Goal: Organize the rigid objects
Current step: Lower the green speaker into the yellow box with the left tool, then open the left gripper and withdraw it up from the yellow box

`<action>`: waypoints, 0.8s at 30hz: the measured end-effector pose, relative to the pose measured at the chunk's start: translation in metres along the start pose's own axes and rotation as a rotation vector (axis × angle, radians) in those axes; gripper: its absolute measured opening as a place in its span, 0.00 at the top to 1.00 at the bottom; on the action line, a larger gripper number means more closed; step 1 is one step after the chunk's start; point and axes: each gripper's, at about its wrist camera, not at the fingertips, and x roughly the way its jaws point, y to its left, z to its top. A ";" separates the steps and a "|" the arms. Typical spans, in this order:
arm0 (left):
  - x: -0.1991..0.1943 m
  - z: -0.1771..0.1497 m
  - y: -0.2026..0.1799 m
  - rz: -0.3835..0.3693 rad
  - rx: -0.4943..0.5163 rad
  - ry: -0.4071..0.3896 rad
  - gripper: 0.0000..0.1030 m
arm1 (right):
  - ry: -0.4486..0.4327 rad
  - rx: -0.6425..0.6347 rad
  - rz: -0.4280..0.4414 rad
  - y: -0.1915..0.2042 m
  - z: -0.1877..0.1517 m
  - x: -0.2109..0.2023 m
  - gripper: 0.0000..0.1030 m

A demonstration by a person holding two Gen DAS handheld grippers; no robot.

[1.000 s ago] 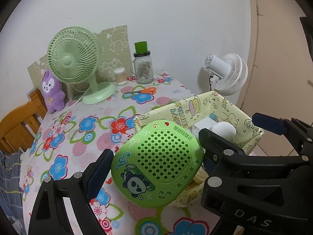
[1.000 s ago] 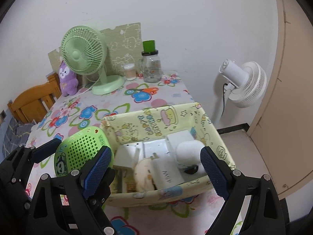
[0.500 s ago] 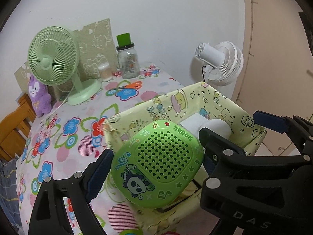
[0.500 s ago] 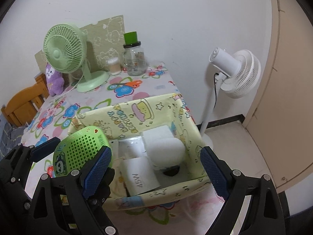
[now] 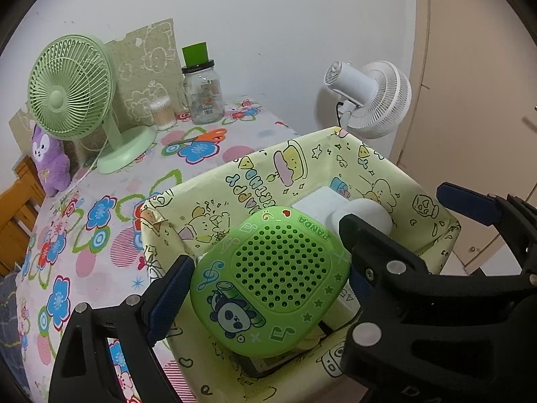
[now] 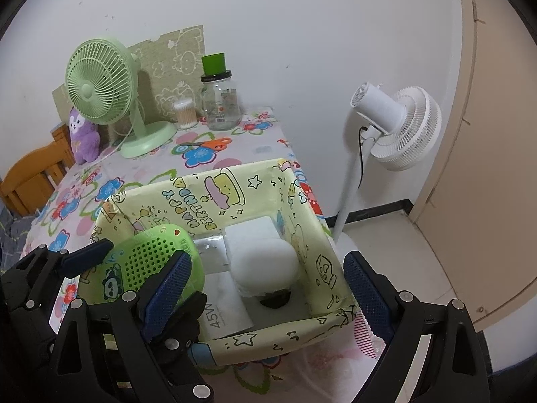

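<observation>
My left gripper (image 5: 265, 288) is shut on a green panda speaker (image 5: 272, 278) and holds it over the near-left part of a yellow cartoon-print storage box (image 5: 295, 164). The speaker also shows in the right wrist view (image 6: 147, 265), above the box (image 6: 235, 188). Inside the box lie a white block (image 6: 250, 235), a white rounded object (image 6: 265, 265) and a white 45W charger box (image 6: 225, 315). My right gripper (image 6: 265, 295) is open and empty, spread across the box's near wall.
On the flowered tablecloth (image 5: 100, 221) stand a green desk fan (image 5: 72, 97), a glass jar with green cap (image 5: 201, 90), a cotton-swab tub (image 5: 162, 112), orange scissors (image 5: 204, 136) and a purple plush (image 5: 50, 161). A white floor fan (image 6: 396, 127) stands right. A pink comb (image 6: 364, 336) lies by the box.
Both grippers have moved slightly further over the box; the speaker now hangs deeper over its near-left part. The grip on the speaker is unchanged and the right gripper stays open.
</observation>
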 end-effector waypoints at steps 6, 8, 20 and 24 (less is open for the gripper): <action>0.002 0.001 0.001 -0.017 0.001 0.000 0.07 | 0.004 0.005 -0.010 0.001 0.001 0.001 0.09; 0.001 0.001 0.000 -0.020 0.004 0.004 0.06 | 0.005 0.007 -0.013 0.001 0.002 0.001 0.09; -0.034 -0.009 0.015 0.027 0.005 -0.030 0.03 | -0.030 0.001 0.022 0.025 -0.001 -0.020 0.09; -0.046 -0.014 0.028 0.058 -0.011 -0.034 0.03 | -0.037 0.000 0.032 0.038 -0.003 -0.027 0.09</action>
